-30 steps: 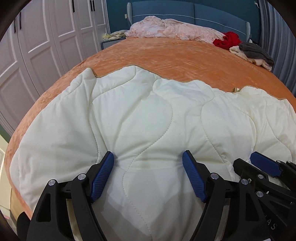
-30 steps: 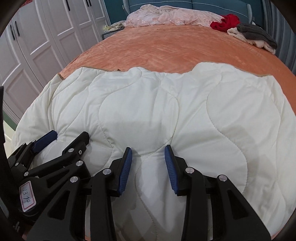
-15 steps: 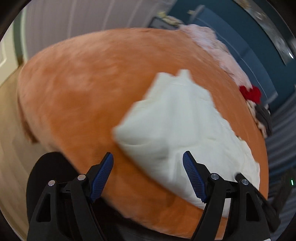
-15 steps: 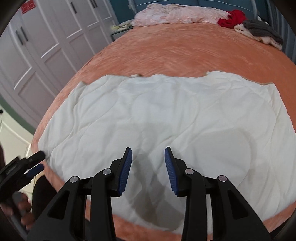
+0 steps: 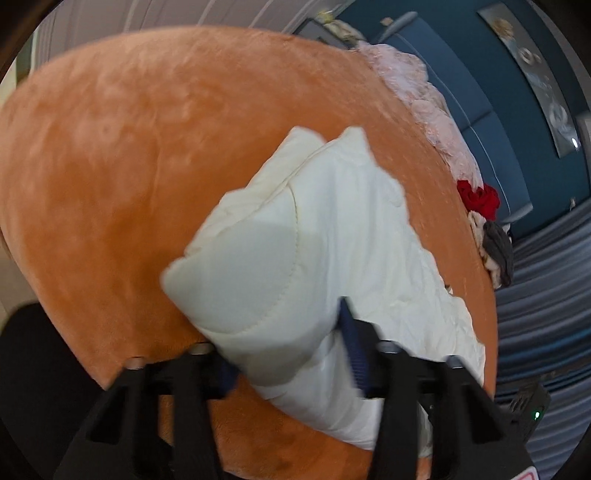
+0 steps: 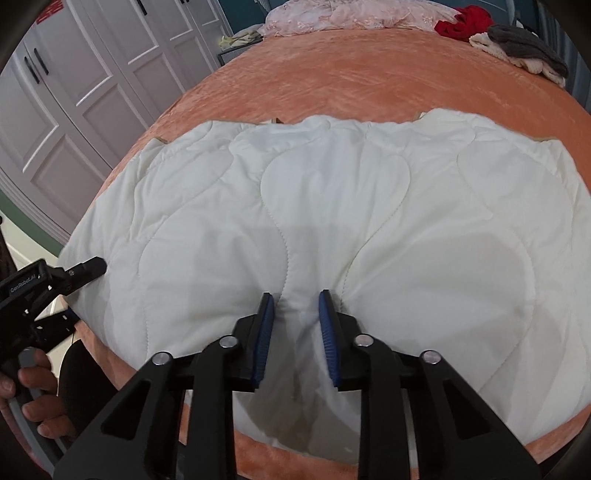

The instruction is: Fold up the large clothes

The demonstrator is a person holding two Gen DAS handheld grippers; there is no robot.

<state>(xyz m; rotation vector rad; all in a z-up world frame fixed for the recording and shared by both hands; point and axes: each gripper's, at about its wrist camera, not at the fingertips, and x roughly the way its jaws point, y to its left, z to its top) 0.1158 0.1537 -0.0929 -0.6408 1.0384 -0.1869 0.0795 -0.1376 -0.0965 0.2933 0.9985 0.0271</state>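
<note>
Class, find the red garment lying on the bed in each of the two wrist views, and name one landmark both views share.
Left wrist view: the red garment sits at the right, on the orange bed's far edge, beside the blue headboard.
Right wrist view: it lies at the top right, left of the grey garment.
Shared landmark: the white quilt spread on the bed.

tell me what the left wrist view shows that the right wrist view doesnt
Only the left wrist view: the left gripper around the quilt corner, a wall picture, and grey curtains.
Only the right wrist view: the right gripper pinching the near edge, and white wardrobe doors.
Both: the orange bedspread and red garment.
</note>
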